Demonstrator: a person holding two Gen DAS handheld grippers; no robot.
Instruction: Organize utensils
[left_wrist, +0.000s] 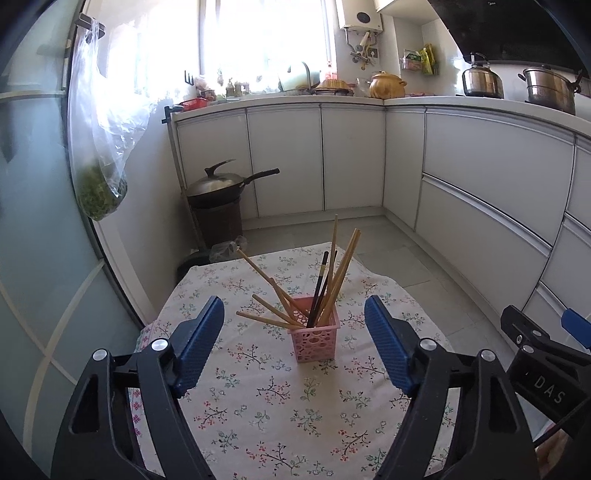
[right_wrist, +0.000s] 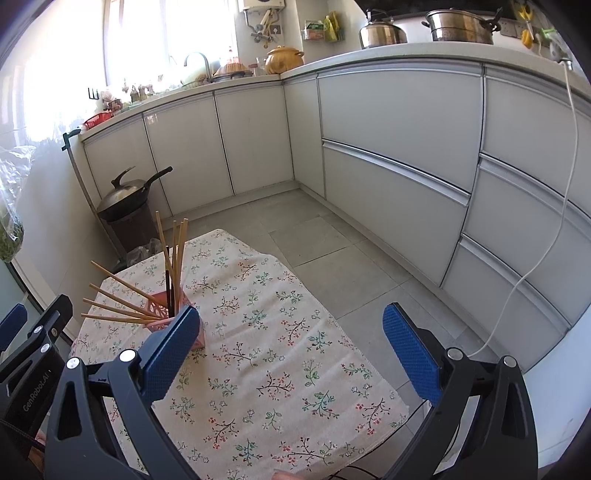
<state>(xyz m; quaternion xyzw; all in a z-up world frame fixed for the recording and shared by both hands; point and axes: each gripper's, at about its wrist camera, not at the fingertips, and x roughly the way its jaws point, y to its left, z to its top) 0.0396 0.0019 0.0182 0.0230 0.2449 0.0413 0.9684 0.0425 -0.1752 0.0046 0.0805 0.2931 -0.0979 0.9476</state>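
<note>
A small pink perforated basket (left_wrist: 315, 338) stands on a floral cloth (left_wrist: 258, 398) covering a small table. Several wooden chopsticks (left_wrist: 341, 275) and a black pair (left_wrist: 320, 284) stand in it, fanned out. My left gripper (left_wrist: 295, 350) is open and empty, its jaws wide apart on either side of the basket, a little short of it. In the right wrist view the basket (right_wrist: 162, 314) and chopsticks (right_wrist: 122, 302) sit at the left, partly hidden behind the left finger. My right gripper (right_wrist: 291, 354) is open and empty above the cloth (right_wrist: 266, 354), to the right of the basket.
White kitchen cabinets (left_wrist: 480, 177) wrap around the back and right. A lidded wok (left_wrist: 218, 184) sits on a dark bin at the back left. A plastic bag of greens (left_wrist: 103, 166) hangs at the left. The right gripper's body (left_wrist: 543, 369) shows at the lower right.
</note>
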